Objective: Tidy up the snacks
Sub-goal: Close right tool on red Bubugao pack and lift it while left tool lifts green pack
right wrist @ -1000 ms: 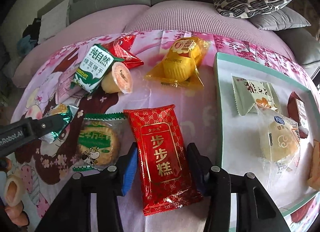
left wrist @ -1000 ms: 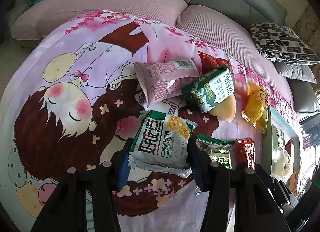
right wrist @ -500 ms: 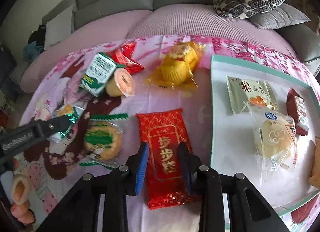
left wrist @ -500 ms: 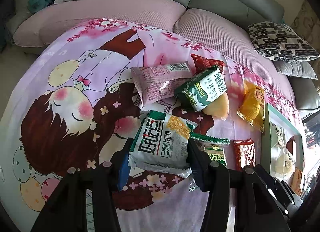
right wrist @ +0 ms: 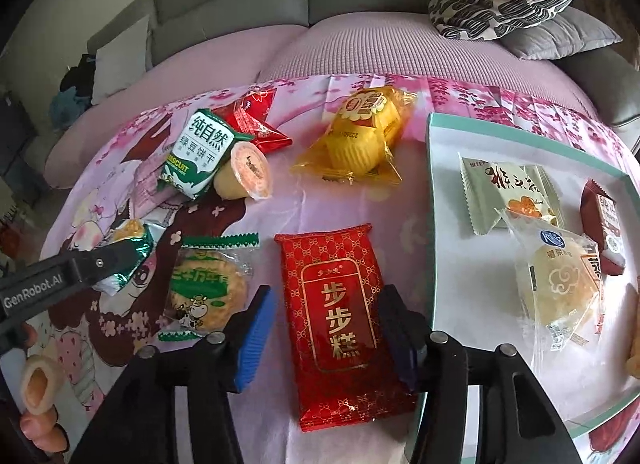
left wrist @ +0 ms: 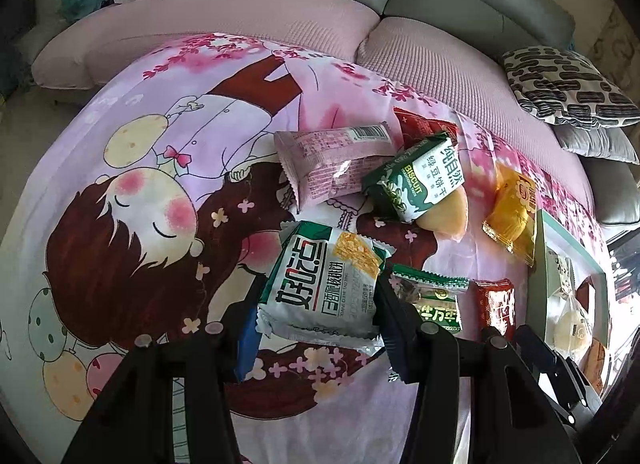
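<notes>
between frames the right gripper (right wrist: 326,338) pinched in over the red packet (right wrist: 336,316), then its jaws had just been opening, pads clear of the wrapper lying beside the tray (right wrist: 430,223), likely its destination. left gripper (left wrist: 316,324) held the white-green packet (left wrist: 324,284) clamped.

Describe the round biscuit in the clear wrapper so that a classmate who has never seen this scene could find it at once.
Start at the white tray with the teal rim on the cartoon blanket. To its left lies a long red packet; the round biscuit lies just left of that. It alone has a clear wrapper with green zigzag ends and a small cartoon cow.
</notes>
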A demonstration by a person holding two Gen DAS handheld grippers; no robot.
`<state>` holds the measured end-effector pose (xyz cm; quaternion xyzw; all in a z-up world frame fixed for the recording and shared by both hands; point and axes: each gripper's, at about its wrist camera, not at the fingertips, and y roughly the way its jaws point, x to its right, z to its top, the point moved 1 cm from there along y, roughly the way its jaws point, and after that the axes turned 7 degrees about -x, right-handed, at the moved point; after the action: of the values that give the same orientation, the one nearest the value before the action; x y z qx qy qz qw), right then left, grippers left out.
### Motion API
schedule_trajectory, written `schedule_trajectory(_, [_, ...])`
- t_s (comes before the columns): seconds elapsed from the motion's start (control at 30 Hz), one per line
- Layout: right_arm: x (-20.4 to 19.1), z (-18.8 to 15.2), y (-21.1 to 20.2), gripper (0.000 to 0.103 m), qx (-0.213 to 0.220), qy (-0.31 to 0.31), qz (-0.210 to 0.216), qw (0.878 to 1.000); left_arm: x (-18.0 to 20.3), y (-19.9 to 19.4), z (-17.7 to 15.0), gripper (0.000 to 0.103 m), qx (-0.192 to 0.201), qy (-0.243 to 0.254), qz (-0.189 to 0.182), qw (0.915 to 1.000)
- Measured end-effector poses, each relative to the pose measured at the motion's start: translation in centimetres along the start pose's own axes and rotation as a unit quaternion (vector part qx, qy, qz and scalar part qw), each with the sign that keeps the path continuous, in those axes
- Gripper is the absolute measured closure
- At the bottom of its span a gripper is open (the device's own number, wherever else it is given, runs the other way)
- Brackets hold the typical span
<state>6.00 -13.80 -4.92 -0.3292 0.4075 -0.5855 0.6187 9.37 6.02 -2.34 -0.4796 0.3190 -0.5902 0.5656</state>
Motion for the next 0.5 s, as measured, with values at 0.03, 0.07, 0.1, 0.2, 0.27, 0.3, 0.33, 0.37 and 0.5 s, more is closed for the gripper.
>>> schedule_trajectory(0.03, [-0.2, 0.0, 0.1, 0.042, -0.001, -0.002, -0.001, 1.0, -0.1, 0.0, 0.0, 0.049, 0.0, -0.001, -0.001, 1.0])
schedule_trajectory(0.07, [-0.3, 0.0, 0.1, 0.042, -0.002, -0.002, 0.002, 1.0, -0.1, 0.0, 0.0, 0.049, -0.001, -0.002, -0.002, 1.0])
schedule_trajectory(0.1, [-0.4, 0.0, 0.1, 0.042, -0.003, -0.001, 0.007, 1.0, -0.1, 0.0, 0.0, 0.049, -0.001, -0.003, -0.003, 1.0])
schedule_trajectory(0.2, [-0.9, 0.0, -0.2, 0.042, -0.006, -0.002, 0.039, 0.999, -0.2, 0.0, 0.0, 0.049, -0.002, -0.004, -0.004, 1.0])
schedule_trajectory(0.27, [-1.3, 0.0, -0.4, 0.042, -0.005, -0.002, 0.058, 0.998, -0.3, 0.0, 0.0, 0.049, -0.003, -0.006, -0.005, 1.0])
schedule_trajectory(0.3, [-1.3, 0.1, -0.6, 0.042, 0.0, 0.001, 0.058, 0.998, -0.4, 0.0, 0.0, 0.049, -0.003, -0.007, -0.005, 1.0])
schedule_trajectory(0.33, [-1.3, 0.2, -0.7, 0.042, 0.004, 0.0, 0.053, 0.999, -0.5, 0.0, 0.0, 0.049, -0.003, -0.008, -0.006, 0.9999])
schedule_trajectory(0.37, [-1.3, 0.2, -0.7, 0.042, 0.008, -0.003, 0.039, 0.999, -0.5, 0.0, 0.0, 0.049, -0.003, -0.009, -0.005, 0.9999])
schedule_trajectory(0.5, [-1.1, 0.6, -0.1, 0.042, 0.015, -0.021, -0.011, 1.0, -0.3, -0.1, 0.0, 0.049, -0.003, -0.007, -0.007, 0.9999])
